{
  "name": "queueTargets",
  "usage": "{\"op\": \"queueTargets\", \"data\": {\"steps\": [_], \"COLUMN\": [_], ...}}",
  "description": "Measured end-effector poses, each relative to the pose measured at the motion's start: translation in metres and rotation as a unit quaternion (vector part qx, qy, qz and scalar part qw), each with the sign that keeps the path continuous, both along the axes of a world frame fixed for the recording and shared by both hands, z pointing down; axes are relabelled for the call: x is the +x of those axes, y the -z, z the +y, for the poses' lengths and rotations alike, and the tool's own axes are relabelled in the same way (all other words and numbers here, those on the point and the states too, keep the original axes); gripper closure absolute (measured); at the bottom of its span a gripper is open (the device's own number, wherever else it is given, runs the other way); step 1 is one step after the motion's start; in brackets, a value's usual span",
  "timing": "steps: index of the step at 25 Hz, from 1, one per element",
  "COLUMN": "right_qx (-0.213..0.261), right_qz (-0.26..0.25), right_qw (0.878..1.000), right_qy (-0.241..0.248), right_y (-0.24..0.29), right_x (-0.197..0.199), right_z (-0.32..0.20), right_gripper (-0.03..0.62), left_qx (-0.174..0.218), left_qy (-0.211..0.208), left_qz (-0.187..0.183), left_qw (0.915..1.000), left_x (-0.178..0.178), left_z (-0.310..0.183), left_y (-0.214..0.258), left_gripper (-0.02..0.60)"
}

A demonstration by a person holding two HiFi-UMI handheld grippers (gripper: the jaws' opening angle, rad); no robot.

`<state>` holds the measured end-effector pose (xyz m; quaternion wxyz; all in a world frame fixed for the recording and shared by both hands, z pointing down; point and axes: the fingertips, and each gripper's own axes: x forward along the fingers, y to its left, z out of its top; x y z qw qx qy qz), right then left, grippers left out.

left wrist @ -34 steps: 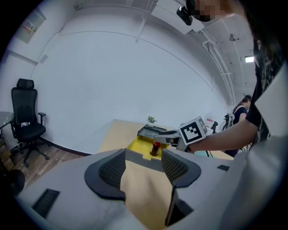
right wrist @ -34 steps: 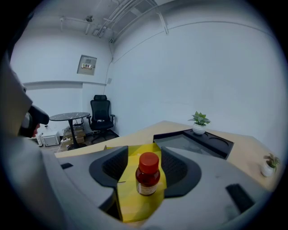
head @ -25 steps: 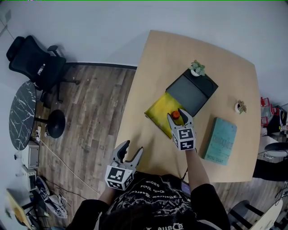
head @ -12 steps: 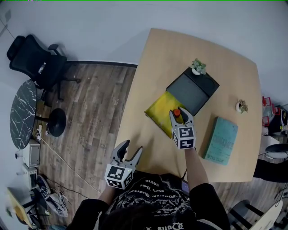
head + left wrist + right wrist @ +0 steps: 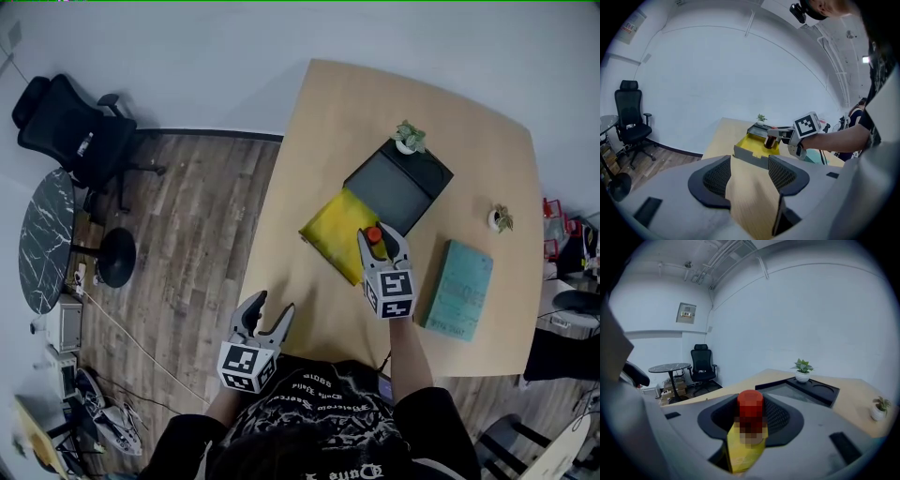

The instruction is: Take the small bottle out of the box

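Observation:
A small brown bottle with a red cap (image 5: 374, 234) stands upright between the jaws of my right gripper (image 5: 381, 241), which is shut on it over the near right edge of the open yellow box (image 5: 336, 228). In the right gripper view the bottle (image 5: 750, 405) fills the gap between the pads. From the left gripper view, the bottle (image 5: 769, 139) hangs just above the yellow box (image 5: 755, 142). My left gripper (image 5: 265, 317) is open and empty, off the table's near left edge, by my body.
A dark box lid (image 5: 397, 185) lies behind the yellow box, with a small potted plant (image 5: 409, 138) at its far corner. A teal book (image 5: 457, 289) lies to the right, a second small plant (image 5: 497, 220) beyond it. An office chair (image 5: 70, 131) stands on the floor at left.
The right gripper's jaws have closed in on the bottle, and the gripper has shifted slightly right and toward me with it. The left gripper has hardly moved.

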<state>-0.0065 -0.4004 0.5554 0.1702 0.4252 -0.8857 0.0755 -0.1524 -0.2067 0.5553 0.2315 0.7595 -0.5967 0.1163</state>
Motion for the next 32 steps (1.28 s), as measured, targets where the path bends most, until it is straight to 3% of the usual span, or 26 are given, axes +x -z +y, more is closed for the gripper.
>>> {"op": "queueTargets", "data": {"steps": [5,17,32], "right_qx": [0.020,0.061,0.064], "right_qz": [-0.009,-0.019,-0.031], "right_qw": [1.000,0.998,0.997], "right_qy": [0.018,0.009,-0.030], "right_y": [0.025,0.076,0.095], "right_x": [-0.001,0.013,0.042], "right_z": [0.015,0.051,0.109], "right_gripper": [0.434,0.435,0.434], "left_qx": [0.012,0.050,0.098], "left_qy": [-0.013,-0.053,-0.081], "left_qz": [0.005,0.021,0.042], "left_qw": [0.9998,0.9971,0.9910], "left_x": [0.007,0.028,0.048], "left_z": [-0.002,-0.005,-0.007], "left_y": [0.006,0.024,0.051], "left_gripper": [0.325,0.325,0.325]}}
